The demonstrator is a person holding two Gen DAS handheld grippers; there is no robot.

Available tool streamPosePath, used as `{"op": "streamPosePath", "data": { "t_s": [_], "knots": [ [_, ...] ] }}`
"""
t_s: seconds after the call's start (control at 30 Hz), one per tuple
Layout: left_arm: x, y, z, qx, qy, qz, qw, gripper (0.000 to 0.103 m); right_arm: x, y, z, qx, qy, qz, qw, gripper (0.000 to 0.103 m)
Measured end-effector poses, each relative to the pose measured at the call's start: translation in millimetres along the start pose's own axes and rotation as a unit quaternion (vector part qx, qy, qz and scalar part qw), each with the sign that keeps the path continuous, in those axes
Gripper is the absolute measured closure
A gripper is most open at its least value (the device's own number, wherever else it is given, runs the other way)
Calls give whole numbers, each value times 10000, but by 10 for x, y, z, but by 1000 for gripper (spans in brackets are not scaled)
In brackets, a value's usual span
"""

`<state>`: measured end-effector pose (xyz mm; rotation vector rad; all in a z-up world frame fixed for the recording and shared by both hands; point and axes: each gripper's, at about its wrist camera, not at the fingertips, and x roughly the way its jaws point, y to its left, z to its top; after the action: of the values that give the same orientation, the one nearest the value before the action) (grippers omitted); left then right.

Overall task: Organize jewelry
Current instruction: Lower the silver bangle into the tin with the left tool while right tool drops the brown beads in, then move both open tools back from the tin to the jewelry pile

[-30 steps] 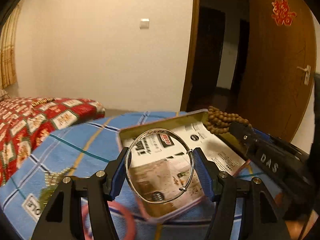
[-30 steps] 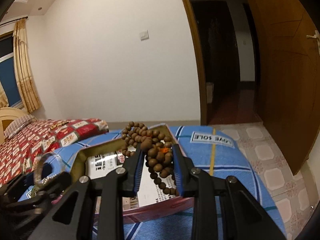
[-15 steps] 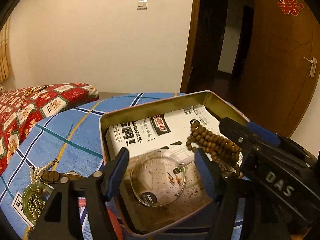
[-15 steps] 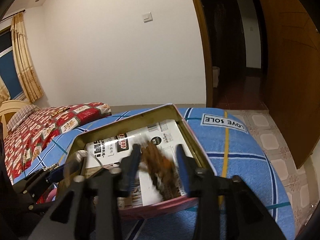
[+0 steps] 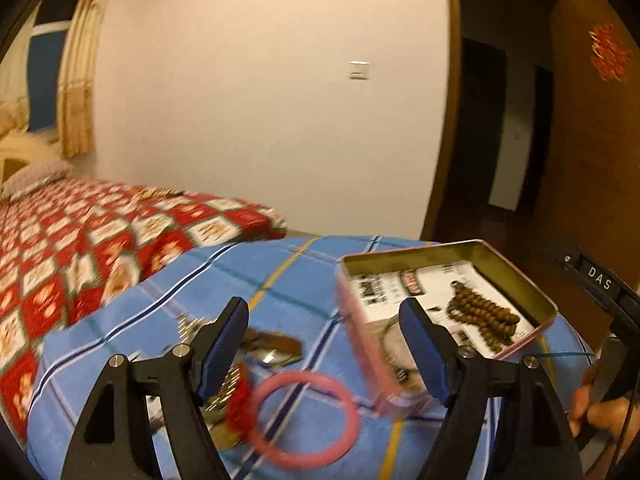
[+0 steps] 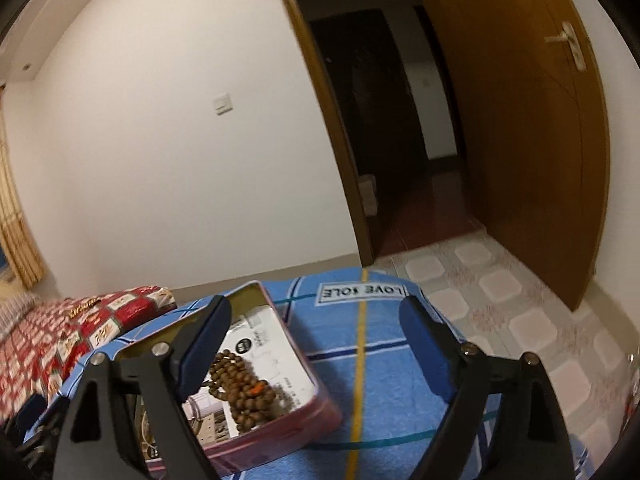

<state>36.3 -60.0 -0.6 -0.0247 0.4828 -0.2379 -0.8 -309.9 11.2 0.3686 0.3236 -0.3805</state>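
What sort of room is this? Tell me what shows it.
Most likely a bedroom in a home. A bed with a red patterned quilt stands by a curtained window, an open wooden door leads to a hallway, and jewelry is being sorted into a tin box on a blue checked cloth.

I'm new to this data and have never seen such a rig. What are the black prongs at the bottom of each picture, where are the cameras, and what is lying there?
No robot here: a person holds a two-finger gripper in each hand, with a fisheye camera looking along its fingers. One picture looks from the left gripper, the other from the right gripper. Both have just been opening and now stand open, holding nothing. On the blue checked cloth sits an open pink-sided metal tin, lined with printed paper, with a brown wooden bead string inside. A pink ring bangle and blurred smaller jewelry lie beside the tin on the cloth.
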Motion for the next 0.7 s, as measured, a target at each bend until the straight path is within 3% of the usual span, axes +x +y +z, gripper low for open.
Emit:
{"op": "streamPosePath", "data": {
  "t_s": [0.13, 0.4, 0.7],
  "knots": [
    [-24, 44, -82, 18, 186, 120, 9998, 25, 0, 20, -21, -47, 59, -7, 10000, 15],
    [-161, -47, -179, 359, 130, 302, 9988, 25, -164, 225, -124, -597, -127, 7, 9981, 15],
    [-226, 47, -214, 253, 259, 324, 9988, 25, -408, 418, -294, -1056, -135, 86, 9943, 15]
  ]
}}
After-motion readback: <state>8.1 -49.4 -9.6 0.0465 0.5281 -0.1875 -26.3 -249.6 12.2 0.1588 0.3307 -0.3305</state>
